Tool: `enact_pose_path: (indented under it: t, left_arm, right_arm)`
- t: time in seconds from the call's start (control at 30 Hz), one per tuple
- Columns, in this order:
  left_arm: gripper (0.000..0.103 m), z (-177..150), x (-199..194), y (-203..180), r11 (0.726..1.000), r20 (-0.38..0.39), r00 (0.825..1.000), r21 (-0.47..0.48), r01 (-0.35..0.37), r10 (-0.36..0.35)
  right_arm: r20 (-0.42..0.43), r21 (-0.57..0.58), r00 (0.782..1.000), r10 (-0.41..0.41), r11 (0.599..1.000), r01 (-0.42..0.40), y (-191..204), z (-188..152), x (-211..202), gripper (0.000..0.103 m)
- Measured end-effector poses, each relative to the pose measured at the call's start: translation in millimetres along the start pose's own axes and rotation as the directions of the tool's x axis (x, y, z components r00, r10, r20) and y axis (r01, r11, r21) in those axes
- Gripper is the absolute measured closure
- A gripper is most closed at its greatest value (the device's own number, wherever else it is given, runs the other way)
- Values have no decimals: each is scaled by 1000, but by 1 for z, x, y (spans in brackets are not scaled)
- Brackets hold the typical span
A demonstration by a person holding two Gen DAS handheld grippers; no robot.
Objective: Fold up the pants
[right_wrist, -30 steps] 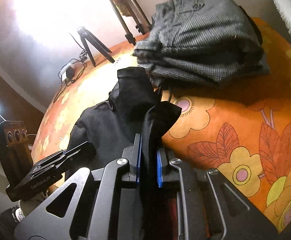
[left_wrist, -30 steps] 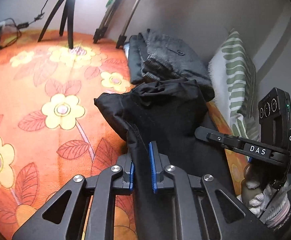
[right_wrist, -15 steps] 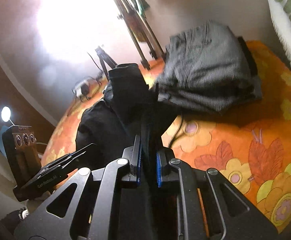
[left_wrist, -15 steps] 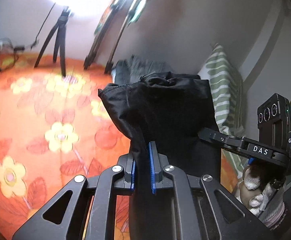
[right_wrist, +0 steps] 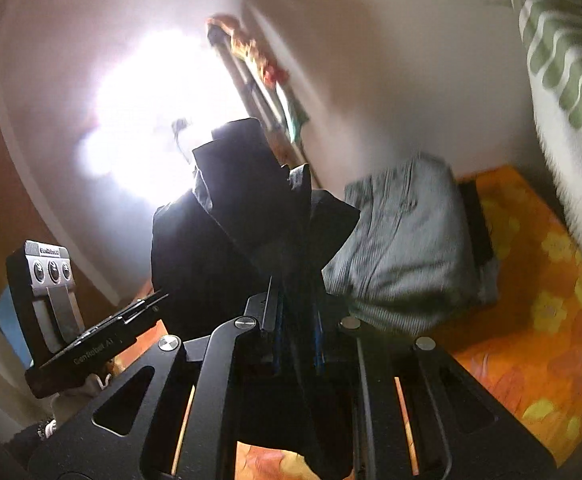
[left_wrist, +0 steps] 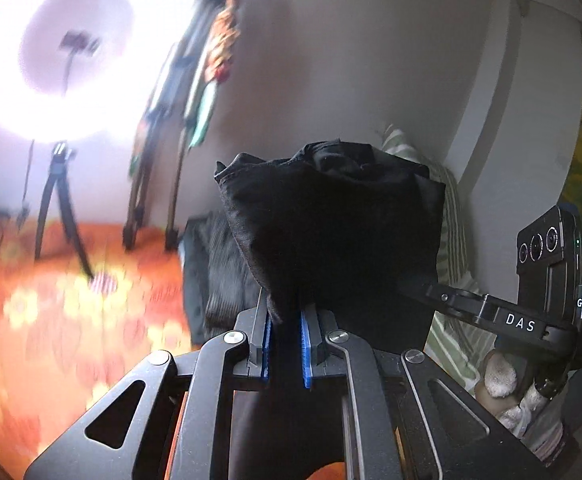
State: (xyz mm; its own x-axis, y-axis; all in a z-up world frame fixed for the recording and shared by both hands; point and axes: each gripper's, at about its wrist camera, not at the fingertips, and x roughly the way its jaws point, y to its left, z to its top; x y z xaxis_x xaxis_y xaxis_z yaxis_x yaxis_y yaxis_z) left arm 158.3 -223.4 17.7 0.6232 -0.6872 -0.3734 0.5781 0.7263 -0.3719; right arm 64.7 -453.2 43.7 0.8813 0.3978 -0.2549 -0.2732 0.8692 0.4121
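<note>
Both hand-held grippers (left_wrist: pixel 287 344) (right_wrist: pixel 297 332) raised, clamping black pants (left_wrist: pixel 331 232)

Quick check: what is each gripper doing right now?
Left gripper: closed on the black pants.
Right gripper: closed on the black pants.

Left gripper (left_wrist: pixel 285 344): black linkage arms showing silver screws, blue ribbed pads. Right gripper (right_wrist: pixel 297 334): matching black frame, white "DAS" lettering showing on mount; person wearing white knit glove (left_wrist: pixel 501 372).
</note>
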Motion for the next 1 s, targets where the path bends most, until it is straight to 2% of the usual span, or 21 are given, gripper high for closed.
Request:
enact_pose_path:
  t: [0.17,0.27,0.37,0.47,0.67,1.0]
  left_arm:
    - [94,41,30,-10,999,23,999,34,29,-29]
    - [94,54,50,-13,998,31,999,58,30,-32]
    - [94,60,76,-13,997,20,999,71,32,-34]
    - [94,60,107,-5,997,-4,1000,68,30,-30]
    - [94,59,169,23,1000,-50,999,7,4,-4]
    - [94,57,227,46,994,-81,991,50,-99,102]
  right_arm:
    - [45,-5,999,-24,1000,24,-10,40,4,91]
    - [60,-10,997,-43,999,43,-21,64,11,91]
    - [41,9,997,-66,998,66,-42,83,32,91]
    - [14,33,996,-84,996,83,-66,93,54,91]
    - [-45,50,991,-126,991,128,-107,99,111,91]
    - [-122,48,972,-201,977,208,-150,102,183,90]
